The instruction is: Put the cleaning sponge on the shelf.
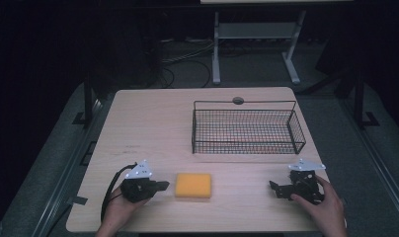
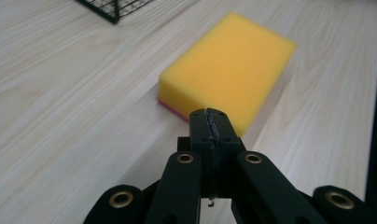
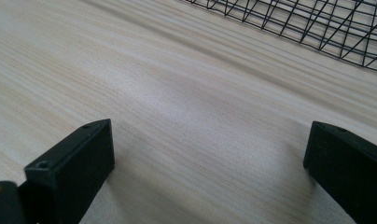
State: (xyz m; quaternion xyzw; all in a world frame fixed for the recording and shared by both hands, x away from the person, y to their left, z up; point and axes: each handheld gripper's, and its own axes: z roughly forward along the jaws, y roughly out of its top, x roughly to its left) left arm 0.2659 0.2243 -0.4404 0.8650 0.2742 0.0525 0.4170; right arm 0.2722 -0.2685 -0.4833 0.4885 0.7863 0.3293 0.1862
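Sponge (image 1: 193, 185), a soft yellow foam block with a thin pink layer along its bottom edge, lies flat on the pale wood-grain table (image 1: 153, 123) near the front edge, between the two grippers and well in front of the black wire basket (image 1: 247, 129), whose mesh shows bare tabletop through it. Just beside the sponge's left end, the left gripper (image 2: 210, 122) points at it with its black jaws pressed together on nothing, while the right gripper (image 3: 210, 154), well apart to the right, has its jaws spread wide over bare wood.
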